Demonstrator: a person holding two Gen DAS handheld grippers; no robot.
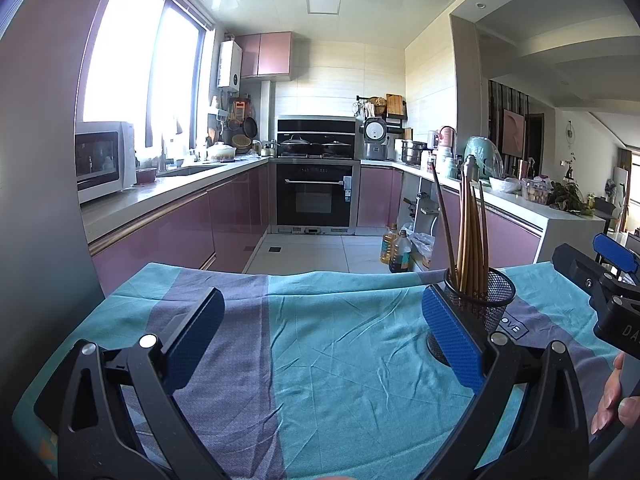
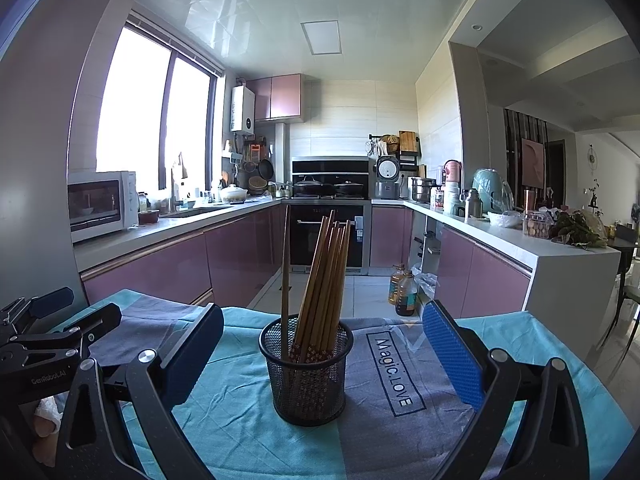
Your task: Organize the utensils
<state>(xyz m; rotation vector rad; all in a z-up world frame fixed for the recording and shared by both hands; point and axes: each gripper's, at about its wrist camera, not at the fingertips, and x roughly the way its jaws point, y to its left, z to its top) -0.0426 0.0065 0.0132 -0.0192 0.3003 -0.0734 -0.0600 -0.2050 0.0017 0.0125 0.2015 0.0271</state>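
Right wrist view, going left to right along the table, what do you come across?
Left gripper → right gripper's dark left finger → mesh holder of chopsticks → Magic.LOVE label → blue right finger.

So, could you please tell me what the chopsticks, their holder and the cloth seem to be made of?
Chopsticks: probably wood or bamboo, with a matte brown look; patterned lower ends.
Holder: likely black metal mesh, see-through lattice with a solid rim.
Cloth: woven fabric in teal and grey, matte, creased, with printed lettering.
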